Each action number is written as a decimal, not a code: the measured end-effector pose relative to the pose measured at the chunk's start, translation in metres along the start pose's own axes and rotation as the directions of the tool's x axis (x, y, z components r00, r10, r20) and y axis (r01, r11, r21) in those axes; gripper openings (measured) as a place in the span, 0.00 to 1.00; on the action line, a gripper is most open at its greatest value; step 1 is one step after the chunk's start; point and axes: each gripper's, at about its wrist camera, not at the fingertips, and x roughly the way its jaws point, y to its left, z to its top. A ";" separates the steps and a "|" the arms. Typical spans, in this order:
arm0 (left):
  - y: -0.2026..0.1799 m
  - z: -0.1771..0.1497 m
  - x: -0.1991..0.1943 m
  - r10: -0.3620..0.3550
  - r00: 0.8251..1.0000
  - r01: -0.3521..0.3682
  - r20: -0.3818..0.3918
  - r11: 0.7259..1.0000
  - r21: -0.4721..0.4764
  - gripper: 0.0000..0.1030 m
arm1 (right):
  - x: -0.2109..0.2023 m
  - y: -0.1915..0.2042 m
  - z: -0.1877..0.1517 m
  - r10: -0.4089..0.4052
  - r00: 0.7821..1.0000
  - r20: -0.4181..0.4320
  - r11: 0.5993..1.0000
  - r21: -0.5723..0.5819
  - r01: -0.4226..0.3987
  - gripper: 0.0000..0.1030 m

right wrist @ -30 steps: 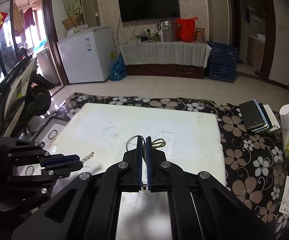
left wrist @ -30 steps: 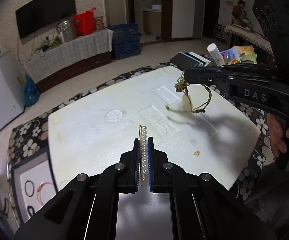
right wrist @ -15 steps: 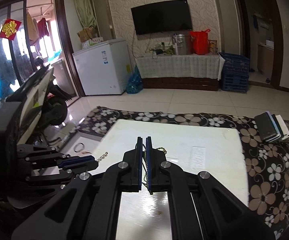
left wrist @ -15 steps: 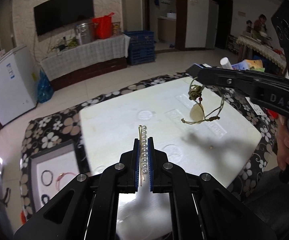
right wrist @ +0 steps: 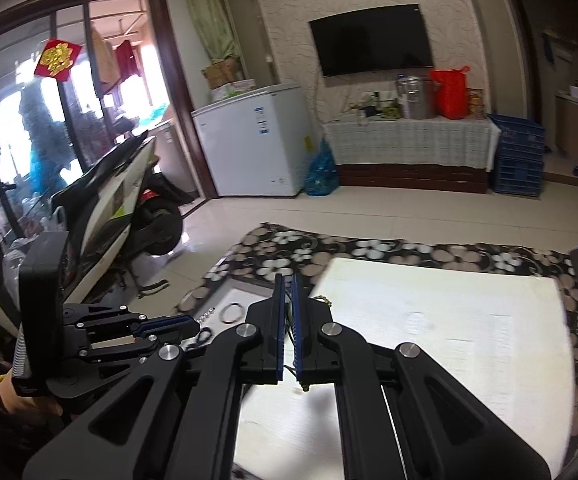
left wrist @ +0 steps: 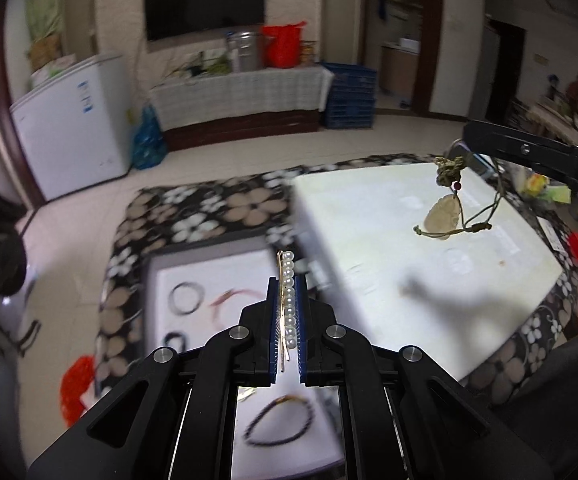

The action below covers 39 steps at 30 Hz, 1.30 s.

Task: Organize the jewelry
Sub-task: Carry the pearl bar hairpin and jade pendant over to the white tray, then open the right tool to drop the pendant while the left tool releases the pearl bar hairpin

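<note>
the left gripper point(left wrist: 287, 300) is clamped on a pearl hair pin point(left wrist: 287, 295), held in the air above a white tray point(left wrist: 209, 276) with bracelets lying in it. the right gripper point(right wrist: 285, 312) pinches the cord of a pendant necklace point(left wrist: 447, 210), which dangles over the white foam board point(left wrist: 409, 248) on the floral cloth point(left wrist: 193, 216).

letter "d" on the right gripper point(left wrist: 489, 142) body, other labels too blurred to read

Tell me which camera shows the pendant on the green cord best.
The left wrist view: the pendant hangs in the open below the right gripper, whole stone and cord visible. The right wrist view shows only a knotted bit of cord beside its own fingers.
</note>
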 end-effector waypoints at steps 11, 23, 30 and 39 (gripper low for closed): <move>0.072 -0.036 0.009 0.067 0.994 -0.076 -0.090 0.993 -0.094 0.07 | 0.068 0.052 -0.010 0.060 0.993 -0.103 0.997 -0.048 -0.066 0.03; 0.096 -0.062 0.052 0.026 0.978 -0.052 -0.206 0.991 -0.123 0.08 | 0.147 0.053 -0.025 -0.012 0.968 -0.249 0.998 -0.070 -0.006 0.03; 0.093 -0.075 0.070 -0.008 0.963 -0.019 -0.268 0.995 -0.098 0.08 | 0.174 0.050 -0.015 -0.078 0.958 -0.276 0.994 -0.089 0.056 0.03; 0.091 -0.087 0.085 -0.018 0.947 -0.011 -0.320 0.996 -0.088 0.08 | 0.203 0.030 -0.008 -0.069 0.936 -0.346 0.997 0.010 0.077 0.03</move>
